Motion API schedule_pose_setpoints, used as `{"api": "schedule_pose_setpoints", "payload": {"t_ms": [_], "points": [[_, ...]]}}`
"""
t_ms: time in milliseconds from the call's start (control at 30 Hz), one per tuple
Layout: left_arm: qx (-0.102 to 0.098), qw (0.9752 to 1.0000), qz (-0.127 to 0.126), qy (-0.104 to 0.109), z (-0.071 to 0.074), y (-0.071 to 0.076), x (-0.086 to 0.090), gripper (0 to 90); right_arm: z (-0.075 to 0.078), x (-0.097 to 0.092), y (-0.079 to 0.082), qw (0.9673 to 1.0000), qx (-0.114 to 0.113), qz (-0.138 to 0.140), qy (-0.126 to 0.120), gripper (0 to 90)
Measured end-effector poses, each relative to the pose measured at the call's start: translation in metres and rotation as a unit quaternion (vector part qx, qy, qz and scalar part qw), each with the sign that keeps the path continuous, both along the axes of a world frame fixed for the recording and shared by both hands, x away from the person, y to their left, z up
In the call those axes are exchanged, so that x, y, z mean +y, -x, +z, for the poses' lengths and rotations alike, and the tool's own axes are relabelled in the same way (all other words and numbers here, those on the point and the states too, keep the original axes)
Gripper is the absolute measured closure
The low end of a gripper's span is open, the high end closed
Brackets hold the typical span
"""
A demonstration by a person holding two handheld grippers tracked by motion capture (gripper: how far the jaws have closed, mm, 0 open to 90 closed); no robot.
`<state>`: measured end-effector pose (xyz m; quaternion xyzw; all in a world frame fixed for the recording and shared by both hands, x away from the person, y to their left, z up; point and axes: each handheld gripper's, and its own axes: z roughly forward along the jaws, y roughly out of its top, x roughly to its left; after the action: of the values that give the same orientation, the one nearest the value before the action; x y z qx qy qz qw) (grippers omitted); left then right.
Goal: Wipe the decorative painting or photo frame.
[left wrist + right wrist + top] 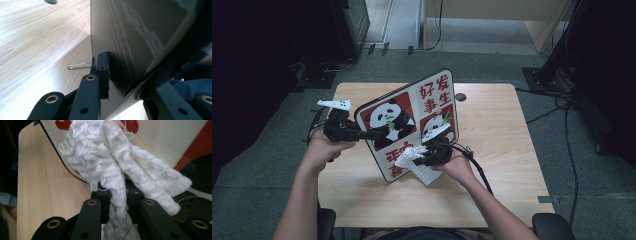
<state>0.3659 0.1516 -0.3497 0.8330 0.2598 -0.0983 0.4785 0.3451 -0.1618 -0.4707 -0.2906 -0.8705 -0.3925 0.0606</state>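
Left gripper (pixel 371 134) clamped the panda-printed rectangular board (pixel 412 120) upright; right gripper (pixel 424 159) pinched a white knitted cloth (pixel 416 161) against it, over the pale wooden table (pixel 492 130).

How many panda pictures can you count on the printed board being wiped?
2. The larger panda fills the red panel on the board beside the left tongs; a smaller panda sits to its right, just above the white cloth, which may hide more.
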Motion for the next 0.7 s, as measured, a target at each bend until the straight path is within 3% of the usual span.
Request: {"api": "schedule_pose_setpoints", "payload": {"t_ms": [467,700], "points": [[0.01,0.9999,0.003,0.001,-0.002,-0.001,0.0,73.5,-0.015,-0.002,0.002,0.9998,0.015,-0.006,0.005,78.9],[0.011,0.9999,0.004,0.002,-0.002,-0.002,0.001,73.3,-0.014,-0.003,0.003,0.9992,0.037,-0.01,0.006,79.6]]}}
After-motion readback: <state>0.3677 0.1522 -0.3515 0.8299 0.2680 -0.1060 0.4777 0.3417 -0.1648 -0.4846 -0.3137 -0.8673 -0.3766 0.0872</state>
